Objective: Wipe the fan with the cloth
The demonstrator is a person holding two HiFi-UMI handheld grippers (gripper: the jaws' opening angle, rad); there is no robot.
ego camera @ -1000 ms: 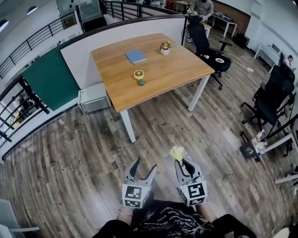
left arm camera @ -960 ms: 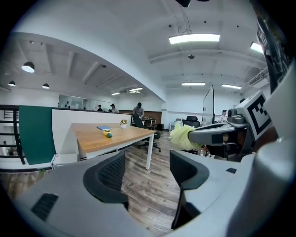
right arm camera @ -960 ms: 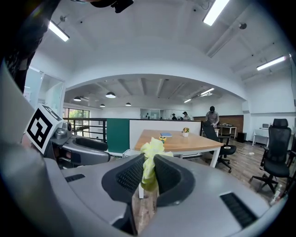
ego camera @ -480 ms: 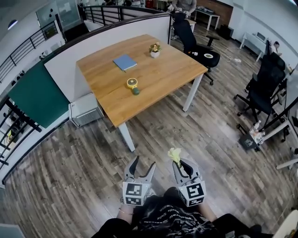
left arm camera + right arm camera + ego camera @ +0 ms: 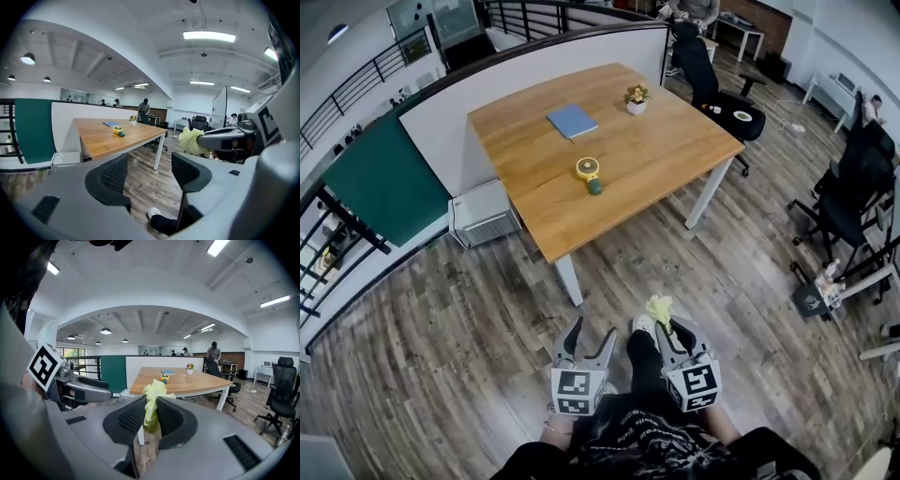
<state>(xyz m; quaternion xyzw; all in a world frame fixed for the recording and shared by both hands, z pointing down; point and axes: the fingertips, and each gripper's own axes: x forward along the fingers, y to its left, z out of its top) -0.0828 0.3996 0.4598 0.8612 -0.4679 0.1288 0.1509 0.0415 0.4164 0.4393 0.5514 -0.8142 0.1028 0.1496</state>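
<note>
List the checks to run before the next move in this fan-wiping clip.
1. Right tool clamps cloth: ok.
2. Left tool open, nothing between its jaws: ok.
3. Fan within reach: not ok; the table stands well ahead across the floor.
4. Notebook and plant pot apart from fan: ok.
5. Fan switched off: cannot tell, too small.

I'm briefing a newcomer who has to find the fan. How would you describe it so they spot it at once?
Look at the wooden table by the white partition. Near its middle, closer to the front edge than the blue notebook, sits the fan. It alone is round and yellow, with a small dark green piece beside it.
</note>
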